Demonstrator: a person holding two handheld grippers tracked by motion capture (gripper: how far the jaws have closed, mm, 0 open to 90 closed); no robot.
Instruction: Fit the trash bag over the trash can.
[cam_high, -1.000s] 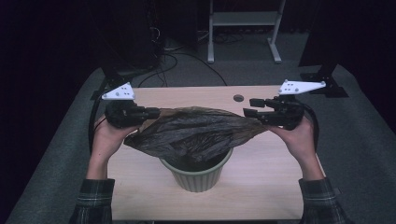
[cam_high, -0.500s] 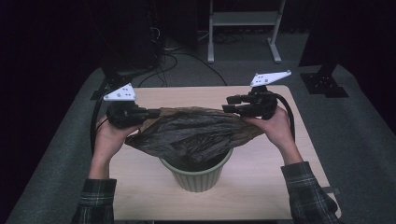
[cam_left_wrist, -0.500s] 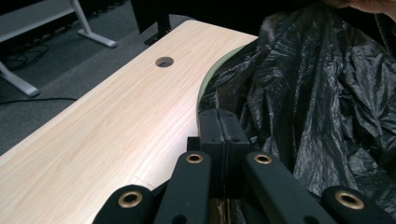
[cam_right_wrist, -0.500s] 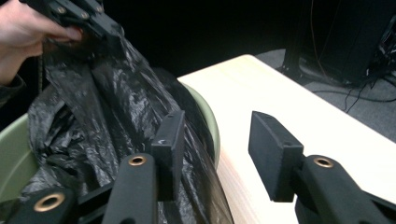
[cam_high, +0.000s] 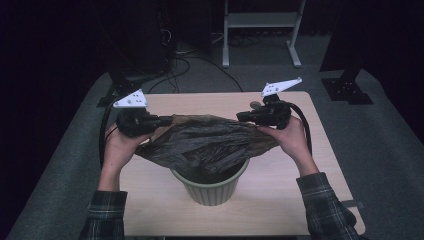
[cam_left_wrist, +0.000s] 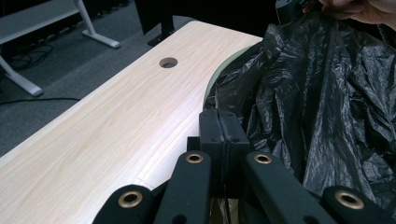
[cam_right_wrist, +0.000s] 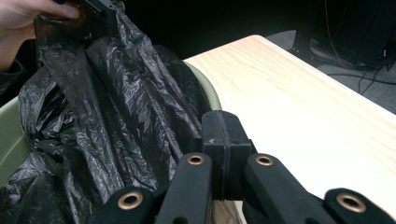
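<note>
A crumpled black plastic bag (cam_high: 205, 142) hangs spread over the mouth of a green bin (cam_high: 210, 187) that stands on the wooden table (cam_high: 280, 195). My left gripper (cam_high: 167, 120) is shut on the bag's left edge; its pads (cam_left_wrist: 212, 126) meet beside the film (cam_left_wrist: 327, 93). My right gripper (cam_high: 242, 116) has just been closing and now stands shut on the bag's far right rim, with the film (cam_right_wrist: 107, 116) running up to its pads (cam_right_wrist: 233, 130). Both hands rest against the bag. The bin's rim (cam_right_wrist: 208, 88) curves just behind the jaws.
A round cable hole (cam_left_wrist: 168, 62) sits in the tabletop near its far edge. Behind the table, on grey carpet, are a white metal frame (cam_high: 260, 20), dark stands (cam_high: 345, 85) and loose cables (cam_high: 200, 60). Bare wood lies to either side of the bin.
My right gripper has moved left along the bag's far edge toward the middle and its jaws have closed. The left gripper has stayed put, still shut.
</note>
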